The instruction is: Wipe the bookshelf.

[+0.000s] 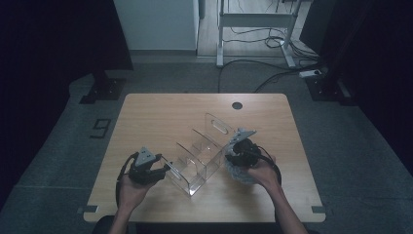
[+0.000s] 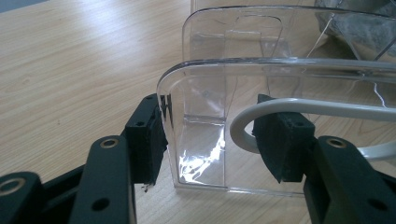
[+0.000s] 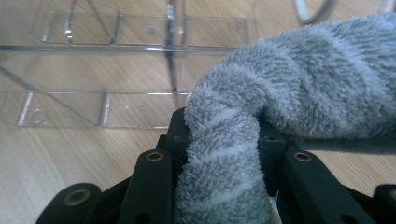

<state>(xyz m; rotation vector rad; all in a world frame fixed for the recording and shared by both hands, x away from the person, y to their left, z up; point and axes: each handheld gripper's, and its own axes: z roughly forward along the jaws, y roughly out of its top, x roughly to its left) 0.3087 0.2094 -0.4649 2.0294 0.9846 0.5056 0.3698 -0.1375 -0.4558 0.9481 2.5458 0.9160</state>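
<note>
Right gripper view: right gripper [image 3: 223, 140] jaws clamped on grey fluffy cloth [image 3: 299, 88], beside clear organizer [image 3: 116, 70]. Left gripper [image 2: 219, 140] half-open, jaws astride organizer end wall, left pad touching.

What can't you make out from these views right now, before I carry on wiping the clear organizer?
- Right gripper pads, right gripper view: the grey cloth bunched between them covers both.
- Cloth against clear organizer, high view: too small and dim to tell if they touch.
- Left gripper, left gripper view: one pad meets the organizer's end wall; the other sits behind a grey cable, so its contact is unclear.
</note>
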